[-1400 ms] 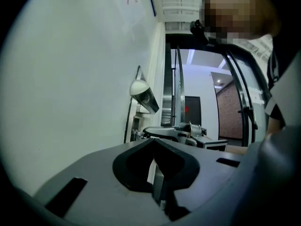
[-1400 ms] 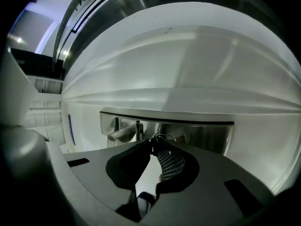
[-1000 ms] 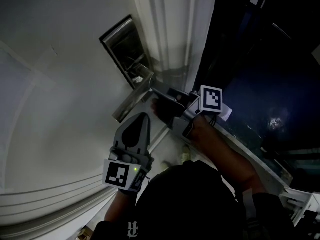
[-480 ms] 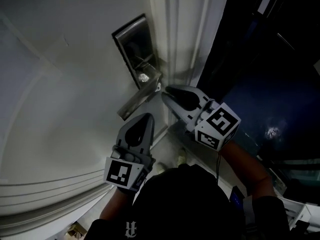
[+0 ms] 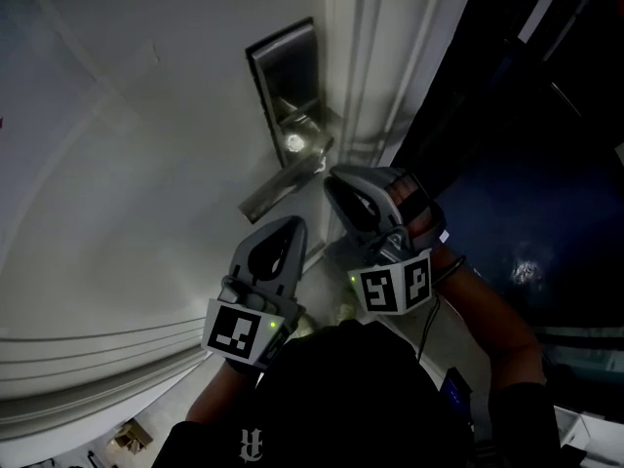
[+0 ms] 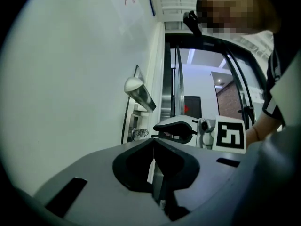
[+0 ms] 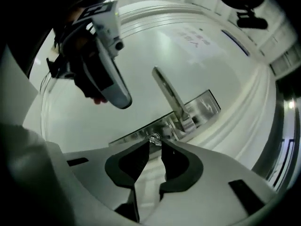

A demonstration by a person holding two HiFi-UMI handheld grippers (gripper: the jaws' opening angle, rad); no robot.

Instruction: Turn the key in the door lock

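Note:
A white door carries a steel lock plate (image 5: 280, 71) with a lever handle (image 5: 276, 191). Below the lever a small shiny key (image 5: 295, 144) sits in the keyhole. My right gripper (image 5: 337, 175) points at it from a short way off, apart from it. In the right gripper view the key (image 7: 154, 138) shows just beyond the tips of the right gripper (image 7: 155, 146), whose jaws stand a narrow gap apart and hold nothing. My left gripper (image 5: 289, 225) hangs under the lever's free end, shut and empty (image 6: 154, 141).
The white door frame (image 5: 385, 57) runs just right of the lock plate. Beyond it is a dark opening (image 5: 531, 164). Curved mouldings (image 5: 107, 344) cross the door panel below the grippers. The lever (image 7: 169, 94) sticks out between the two grippers.
My right gripper has drawn back from the lock and rolled round, so its marker cube has swung from the right side to near me. The left gripper has barely moved.

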